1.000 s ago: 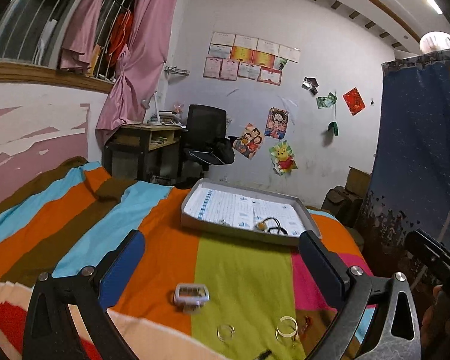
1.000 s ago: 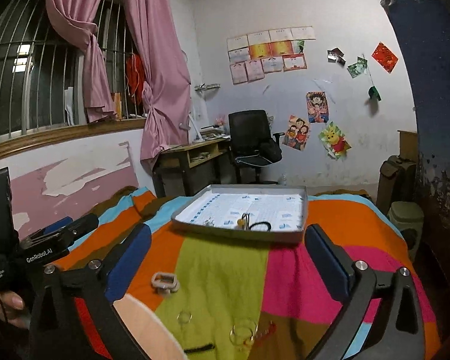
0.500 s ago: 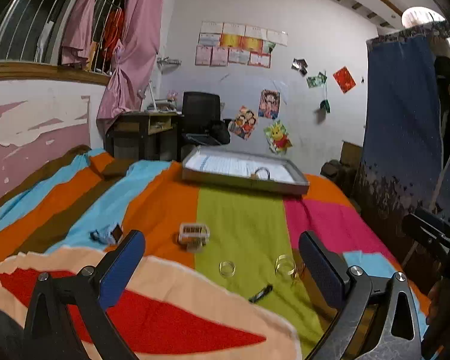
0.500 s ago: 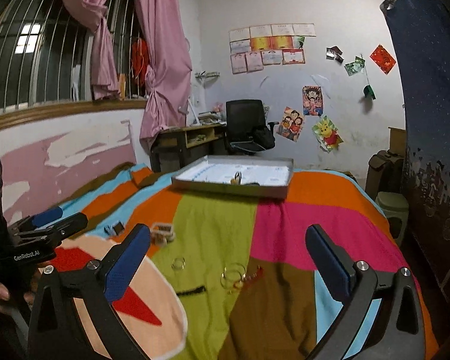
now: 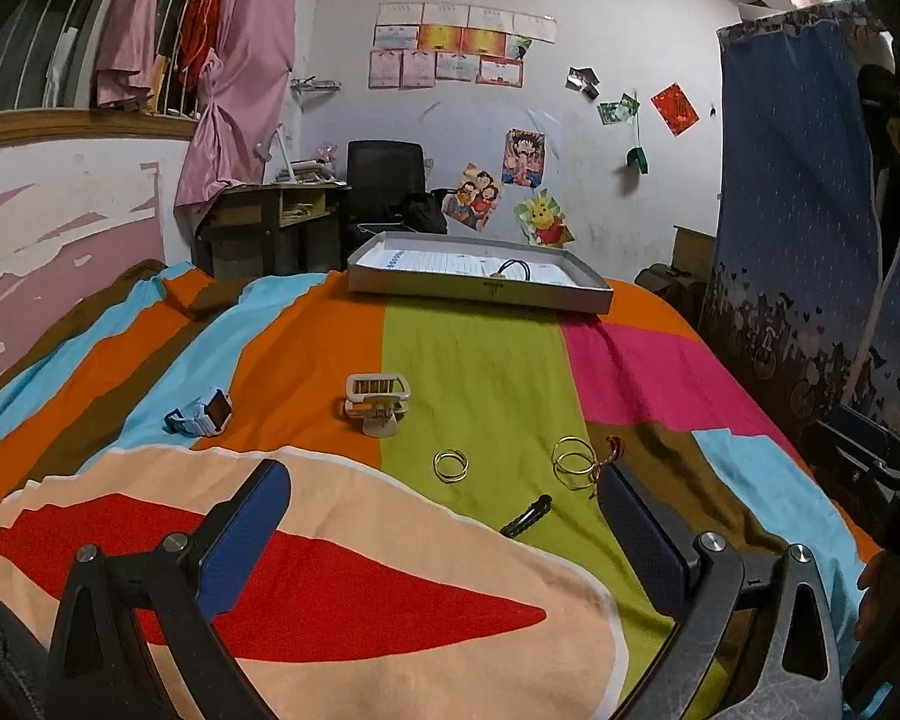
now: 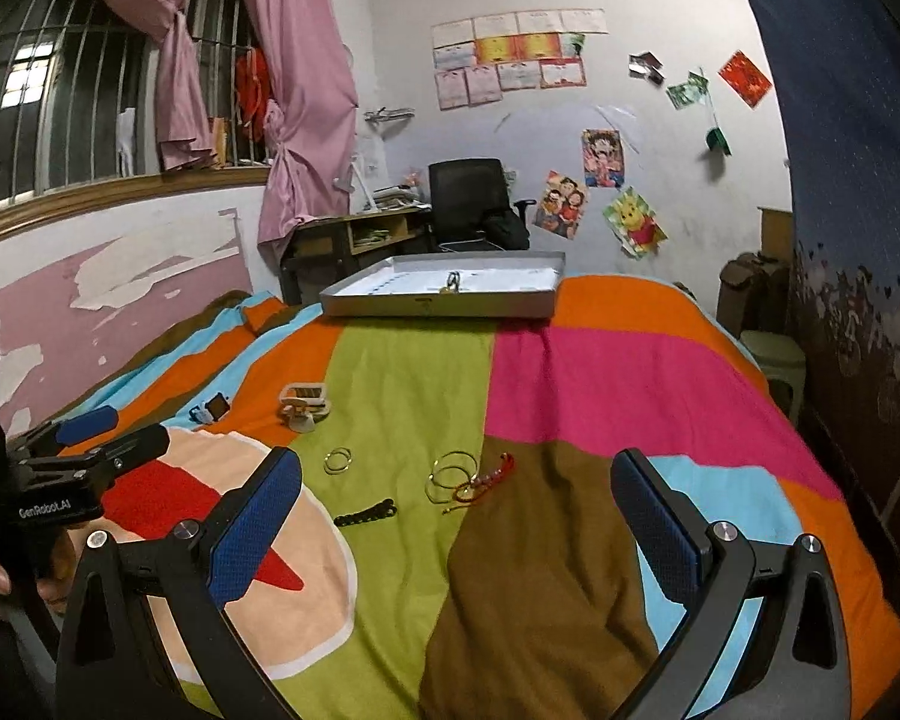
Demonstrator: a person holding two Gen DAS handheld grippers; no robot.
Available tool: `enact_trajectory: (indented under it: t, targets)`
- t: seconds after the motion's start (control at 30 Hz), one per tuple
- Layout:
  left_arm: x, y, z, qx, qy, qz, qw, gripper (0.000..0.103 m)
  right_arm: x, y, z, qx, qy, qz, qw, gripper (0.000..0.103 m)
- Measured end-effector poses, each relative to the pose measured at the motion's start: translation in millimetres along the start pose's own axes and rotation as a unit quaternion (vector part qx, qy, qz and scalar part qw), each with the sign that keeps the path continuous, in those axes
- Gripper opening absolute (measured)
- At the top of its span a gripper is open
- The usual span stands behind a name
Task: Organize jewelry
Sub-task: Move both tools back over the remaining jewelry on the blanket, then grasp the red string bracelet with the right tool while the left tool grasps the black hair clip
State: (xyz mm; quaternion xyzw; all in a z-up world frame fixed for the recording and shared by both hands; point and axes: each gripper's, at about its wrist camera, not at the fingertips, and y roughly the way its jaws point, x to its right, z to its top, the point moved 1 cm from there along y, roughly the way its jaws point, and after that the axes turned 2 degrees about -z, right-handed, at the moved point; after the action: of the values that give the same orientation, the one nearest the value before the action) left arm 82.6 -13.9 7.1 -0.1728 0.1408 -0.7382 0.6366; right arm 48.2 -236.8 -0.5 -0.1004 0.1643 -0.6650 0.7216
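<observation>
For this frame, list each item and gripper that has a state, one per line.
Left gripper: open, holding nothing.
Right gripper: open, holding nothing.
Shallow grey cardboard tray: lidless, a black loop inside.
Beige plastic claw hair clip: closed, on the blanket.
Blue-strapped smartwatch: unworn, lying on the blanket.

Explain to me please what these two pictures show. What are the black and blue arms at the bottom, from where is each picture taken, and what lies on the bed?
Each picture comes from a camera mounted on a hand-held gripper, looking forward along its two blue-padded fingers. One view is from the left gripper, the other from the right gripper. Both are open and hold nothing. On the striped blanket lie a blue watch, a beige hair claw, small gold rings, larger gold bangles with a red cord, and a black clip. Farther away stands a grey tray with a black loop inside.
</observation>
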Motion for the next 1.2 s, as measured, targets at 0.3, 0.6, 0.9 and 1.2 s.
enact_trajectory:
  t: [0.3,0.6,0.9,1.2]
  targets:
    - [2,24,4,-0.022,0.016,-0.007,0.9996,0.103,11,23,1,0.0,0.017,-0.004,1.0,0.102]
    - [5,58,31,-0.001,0.003,-0.016,0.9999,0.103,20,57,37,0.019,0.015,-0.005,1.0,0.102]
    - [9,107,33,-0.036,-0.002,-0.069,0.997,0.103,28,121,48,-0.024,0.006,0.015,1.0,0.102]
    - [13,155,-4,-0.122,0.025,-0.121,0.9847,0.088,32,198,9,-0.144,0.016,0.054,0.988,0.084]
